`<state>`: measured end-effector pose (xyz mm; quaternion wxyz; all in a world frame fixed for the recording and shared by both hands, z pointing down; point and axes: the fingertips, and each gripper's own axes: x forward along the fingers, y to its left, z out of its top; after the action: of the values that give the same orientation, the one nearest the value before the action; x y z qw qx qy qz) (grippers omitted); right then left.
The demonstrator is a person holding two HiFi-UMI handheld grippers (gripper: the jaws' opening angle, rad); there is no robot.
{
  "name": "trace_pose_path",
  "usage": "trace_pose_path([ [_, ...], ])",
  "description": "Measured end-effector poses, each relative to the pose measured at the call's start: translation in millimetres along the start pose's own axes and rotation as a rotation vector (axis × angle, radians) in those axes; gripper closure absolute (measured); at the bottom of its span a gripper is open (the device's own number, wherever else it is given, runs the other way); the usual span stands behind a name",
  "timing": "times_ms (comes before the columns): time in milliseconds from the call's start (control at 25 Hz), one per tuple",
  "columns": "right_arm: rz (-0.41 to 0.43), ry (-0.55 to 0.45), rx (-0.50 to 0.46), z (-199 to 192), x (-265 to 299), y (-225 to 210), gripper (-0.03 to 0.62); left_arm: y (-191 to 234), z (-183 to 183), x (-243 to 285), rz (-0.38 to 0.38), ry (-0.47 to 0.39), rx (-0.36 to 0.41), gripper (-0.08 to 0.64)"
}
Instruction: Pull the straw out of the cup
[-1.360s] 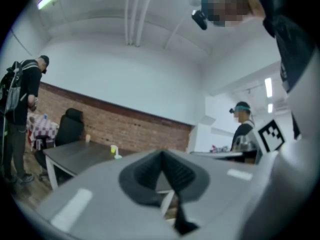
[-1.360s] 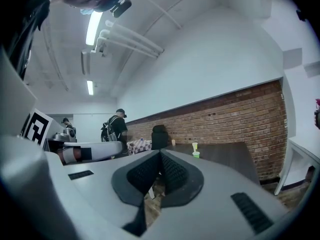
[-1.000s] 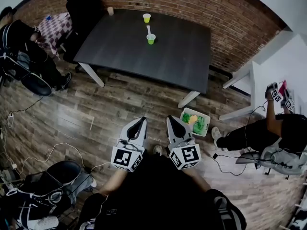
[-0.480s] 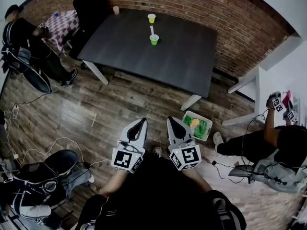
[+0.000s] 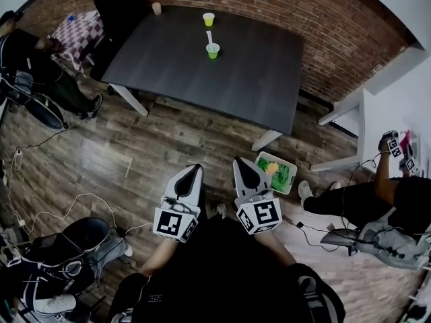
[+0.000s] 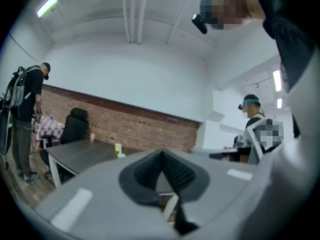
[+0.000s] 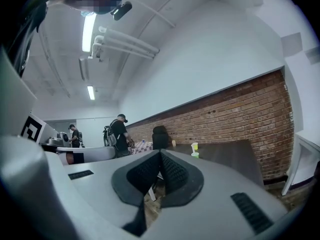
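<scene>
My L claw (image 5: 194,175) and R claw (image 5: 241,167) are both closed on nothing, well apart from the green cup (image 5: 213,51) w/ its white straw (image 5: 209,38) on the dark table (image 5: 256,79), so a fast sideways yank could tip that cup, or I might go for the yellow cup (image 5: 209,19) instead.

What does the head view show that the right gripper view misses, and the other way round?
Only the head view shows the green bin on the floor, the black bag and the person sitting at the right. Only the right gripper view shows the ceiling lights overhead. Both show the dark table, the yellow cup and green cup on it, the brick wall, and the right gripper with its jaws together and empty.
</scene>
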<state>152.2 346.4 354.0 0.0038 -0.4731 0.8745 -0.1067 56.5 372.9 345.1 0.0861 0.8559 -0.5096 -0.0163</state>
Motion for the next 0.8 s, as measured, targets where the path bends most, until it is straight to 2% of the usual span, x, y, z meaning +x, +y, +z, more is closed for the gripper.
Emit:
trace_pose_path([
  [440, -0.035, 0.007, -0.005, 7.3, 85.2, -18.0, 0.588, 69.6, 6.3, 59.3, -0.041, 0.019, -0.003, 0.557],
  [800, -0.041, 0.006, -0.013, 20.1, 163.2, -25.7, 0.588, 135.8, 22.8, 100.4, -0.037, 0.021, -0.009, 0.557],
])
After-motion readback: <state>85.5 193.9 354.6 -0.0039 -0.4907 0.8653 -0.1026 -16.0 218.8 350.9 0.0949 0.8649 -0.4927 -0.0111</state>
